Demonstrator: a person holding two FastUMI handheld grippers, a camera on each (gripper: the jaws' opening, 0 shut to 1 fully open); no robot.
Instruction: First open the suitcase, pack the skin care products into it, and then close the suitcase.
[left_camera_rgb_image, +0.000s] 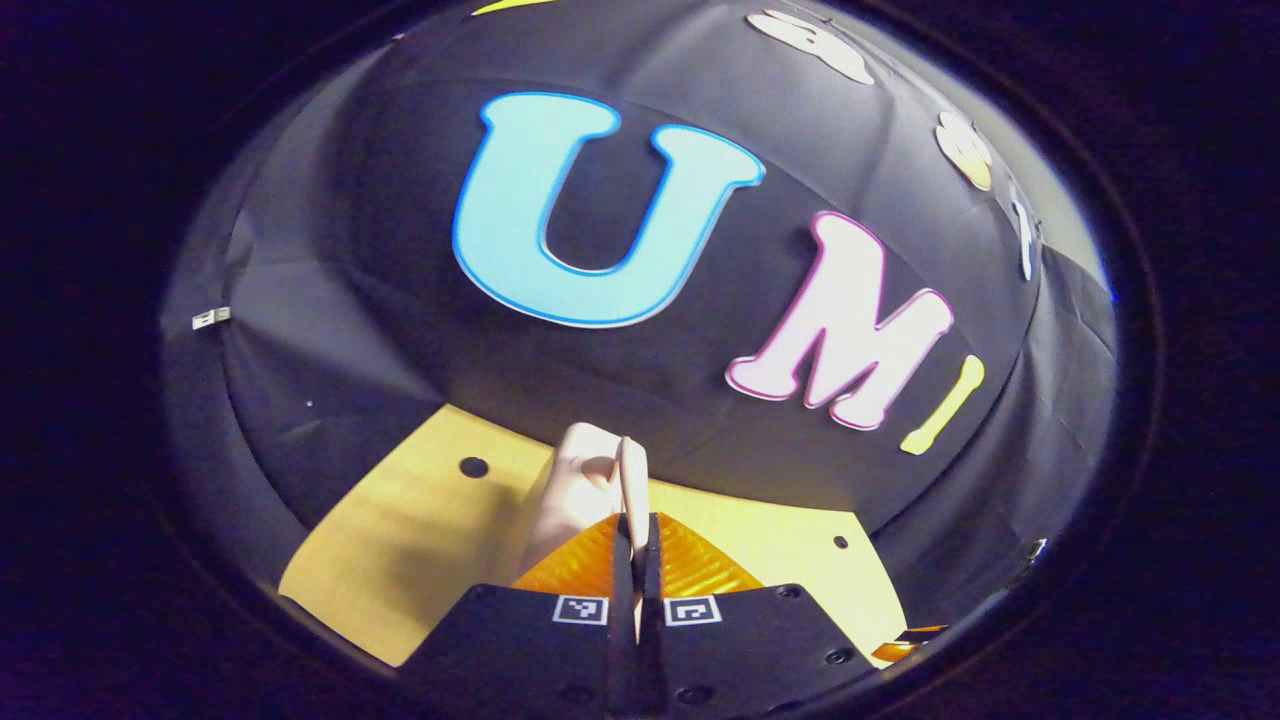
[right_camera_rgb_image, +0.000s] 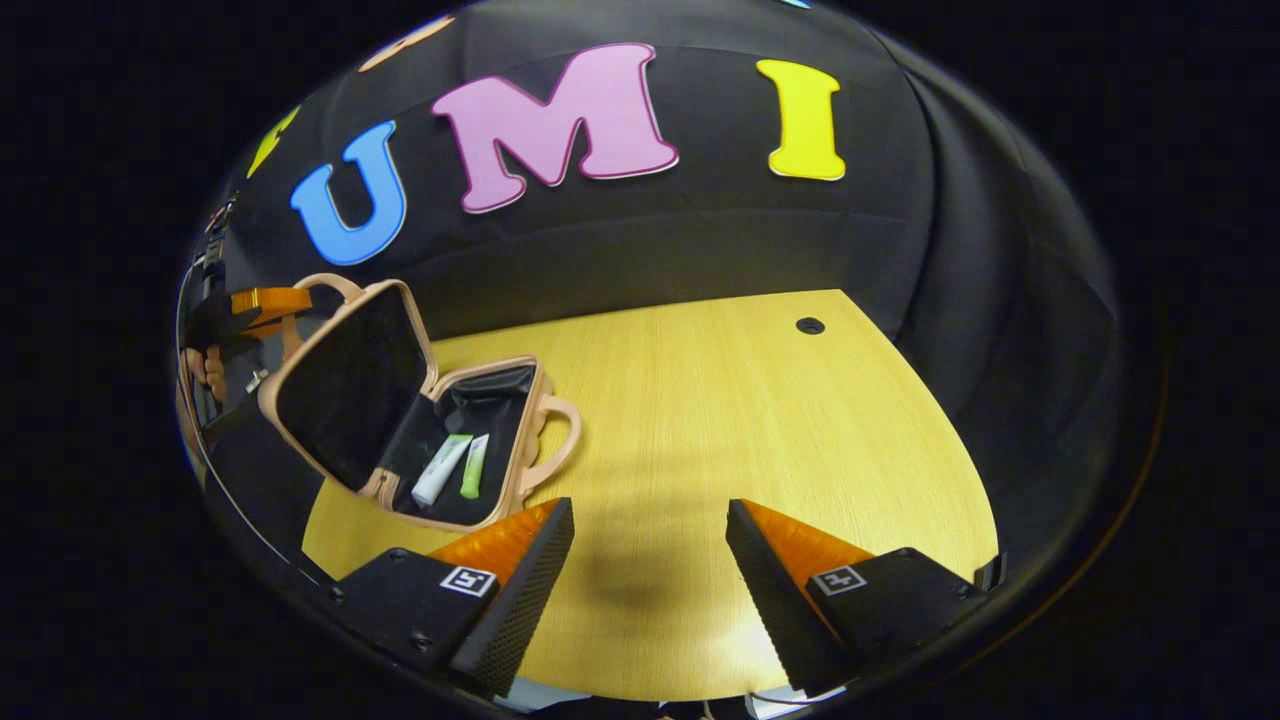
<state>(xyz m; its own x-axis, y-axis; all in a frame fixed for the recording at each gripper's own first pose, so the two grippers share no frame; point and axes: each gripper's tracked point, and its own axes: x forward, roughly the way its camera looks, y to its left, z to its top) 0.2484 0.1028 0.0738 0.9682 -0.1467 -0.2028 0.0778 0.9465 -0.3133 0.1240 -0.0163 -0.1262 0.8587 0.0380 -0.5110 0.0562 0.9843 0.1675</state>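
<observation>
Both views tableward, perhaps sharing suitcase (right_camera_rgb_image: 400, 400).

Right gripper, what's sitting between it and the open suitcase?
Nothing: bare wooden table between the right gripper and the suitcase, seen in the right gripper view.

The suitcase (right_camera_rgb_image: 440, 430) is small and peach-pink, with a black lining; it lies open near the left edge of the table, its lid (right_camera_rgb_image: 345, 385) tilted up and back; inside the base lie two tubes side by side, a white tube (right_camera_rgb_image: 440, 470) and a green tube (right_camera_rgb_image: 473, 467).
</observation>
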